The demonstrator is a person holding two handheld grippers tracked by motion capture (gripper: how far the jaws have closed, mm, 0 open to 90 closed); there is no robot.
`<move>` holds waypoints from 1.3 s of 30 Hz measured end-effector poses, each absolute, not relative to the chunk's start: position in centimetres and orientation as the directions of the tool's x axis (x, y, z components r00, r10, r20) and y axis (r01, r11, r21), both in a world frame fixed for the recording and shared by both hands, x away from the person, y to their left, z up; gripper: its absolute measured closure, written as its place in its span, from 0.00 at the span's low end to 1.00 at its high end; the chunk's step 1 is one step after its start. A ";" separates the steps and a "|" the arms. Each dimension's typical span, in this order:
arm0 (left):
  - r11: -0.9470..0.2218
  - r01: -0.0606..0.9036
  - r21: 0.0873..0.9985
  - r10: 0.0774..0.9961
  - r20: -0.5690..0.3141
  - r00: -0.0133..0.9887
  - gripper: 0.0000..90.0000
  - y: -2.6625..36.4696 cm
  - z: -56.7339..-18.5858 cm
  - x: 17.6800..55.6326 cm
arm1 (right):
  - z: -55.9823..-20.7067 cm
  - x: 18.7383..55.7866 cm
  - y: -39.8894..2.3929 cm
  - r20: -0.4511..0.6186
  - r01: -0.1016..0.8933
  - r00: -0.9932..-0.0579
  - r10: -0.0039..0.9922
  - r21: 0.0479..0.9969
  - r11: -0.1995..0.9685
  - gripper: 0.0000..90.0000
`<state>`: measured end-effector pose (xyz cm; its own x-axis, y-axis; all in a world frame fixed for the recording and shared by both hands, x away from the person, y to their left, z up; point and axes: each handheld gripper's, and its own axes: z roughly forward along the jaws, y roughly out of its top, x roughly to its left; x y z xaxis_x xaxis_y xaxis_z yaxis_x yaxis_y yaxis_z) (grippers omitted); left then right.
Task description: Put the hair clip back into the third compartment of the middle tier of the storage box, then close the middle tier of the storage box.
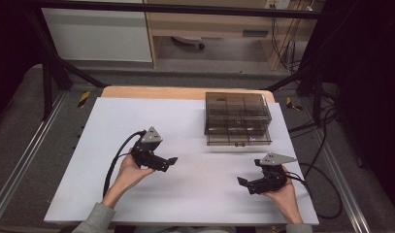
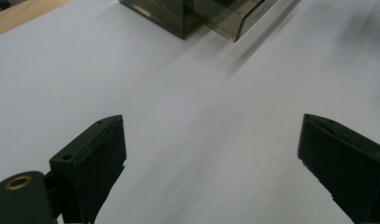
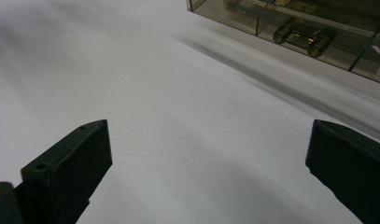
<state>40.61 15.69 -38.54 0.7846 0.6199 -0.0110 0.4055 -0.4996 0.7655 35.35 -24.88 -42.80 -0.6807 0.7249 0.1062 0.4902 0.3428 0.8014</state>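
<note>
Both the left gripper (image 1: 172, 160) and right gripper (image 1: 242, 181) hover with jaws spread, seemingly approaching the drawer box (image 1: 238, 118), whose handle (image 3: 301, 36) needs pinching next.

One drawer box (image 1: 238, 118) stands at the tabletop's (image 1: 137, 121) far right edge. Two grippers, left (image 1: 172, 160) and right (image 1: 240, 181), each with two fingers (image 2: 96, 161), hang above it.

Smoky drawer box (image 1: 238, 119) on white table (image 1: 185, 145), both hand-held grippers apart.
</note>
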 end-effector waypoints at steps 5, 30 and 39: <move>-0.502 0.412 0.760 0.633 -0.002 0.774 0.08 16.7 -39.0 40.2 | -42.8 35.3 -24.9 0.106 0.493 -0.677 0.728 0.800 0.342 0.01; -0.487 0.434 0.758 0.654 -0.014 0.757 0.08 19.3 -40.1 39.0 | -42.6 35.4 -25.0 0.109 0.503 -0.661 0.742 0.799 0.330 0.01; -0.489 0.437 0.755 0.660 -0.007 0.751 0.08 19.9 -40.4 38.6 | -42.5 35.7 -25.1 0.103 0.503 -0.647 0.756 0.802 0.321 0.01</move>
